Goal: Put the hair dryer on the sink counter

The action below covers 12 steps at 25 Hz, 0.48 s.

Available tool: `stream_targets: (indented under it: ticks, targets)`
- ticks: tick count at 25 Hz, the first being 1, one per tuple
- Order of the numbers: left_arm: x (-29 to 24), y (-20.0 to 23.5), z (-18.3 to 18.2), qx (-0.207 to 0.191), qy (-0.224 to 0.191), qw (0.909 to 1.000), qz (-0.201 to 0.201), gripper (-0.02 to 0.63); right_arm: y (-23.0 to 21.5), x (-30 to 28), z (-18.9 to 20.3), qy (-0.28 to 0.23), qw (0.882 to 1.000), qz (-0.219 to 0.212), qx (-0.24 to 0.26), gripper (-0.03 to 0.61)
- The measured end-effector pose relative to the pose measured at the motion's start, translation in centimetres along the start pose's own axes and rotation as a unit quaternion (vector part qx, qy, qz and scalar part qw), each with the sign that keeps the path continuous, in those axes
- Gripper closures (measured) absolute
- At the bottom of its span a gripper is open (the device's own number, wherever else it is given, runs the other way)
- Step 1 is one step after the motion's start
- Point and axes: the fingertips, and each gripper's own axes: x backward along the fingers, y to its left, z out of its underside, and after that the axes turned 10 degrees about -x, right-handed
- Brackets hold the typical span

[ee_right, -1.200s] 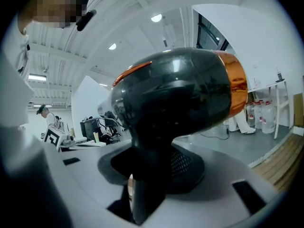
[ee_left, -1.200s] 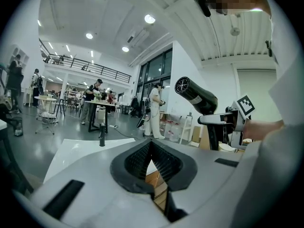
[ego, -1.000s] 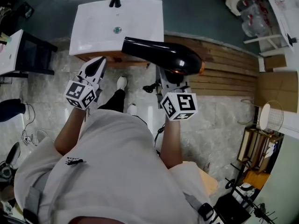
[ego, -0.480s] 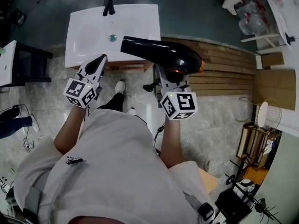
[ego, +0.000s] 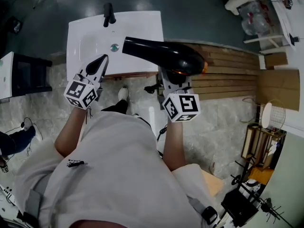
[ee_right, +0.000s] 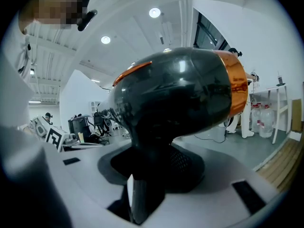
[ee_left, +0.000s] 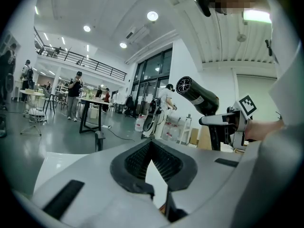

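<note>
Hair dryer (ego: 166, 55): black glossy body with an orange ring at the rear end. It is held in the air and is not set down.
Position of dryer: in the head view the nozzle lies across the front right corner of the sink counter (ego: 142, 25) and points left. The orange end hangs past the counter's right edge, over the wooden slats (ego: 232, 65).
Handle: it points back toward the person and sits inside the right gripper (ego: 173, 82).
Right gripper, claw: clamped on the dryer handle. In the right gripper view the dark handle fills the gap between the pads and the body (ee_right: 180, 99) looms just above them.
Left gripper (ego: 99, 64): at the counter's front edge, left of the dryer and clear of it.
Left gripper, claw: tips drawn together, nothing between them. The left gripper view shows only a thin pale wedge behind the tips.
Left gripper view, other: the dryer (ee_left: 197, 95) and right gripper show at the right, nozzle mouth facing the camera.
Sink counter: white basin with a black faucet (ego: 109, 14) at the back edge and the drain (ego: 114, 47) near the middle.
Surroundings: pale marbled floor (ego: 228, 118) in front of the counter, and the person's grey shirt (ego: 114, 175) low in the head view.
</note>
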Motion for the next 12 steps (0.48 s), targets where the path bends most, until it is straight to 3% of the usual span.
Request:
stream_targets:
  ticks: [12]
  targets:
    - [-2.3,5.4,-0.2,-0.001,-0.008,0.9997,0.021,0.612,0.5,-4.5,-0.3,0.0,1.0,0.027,0.005,0.422]
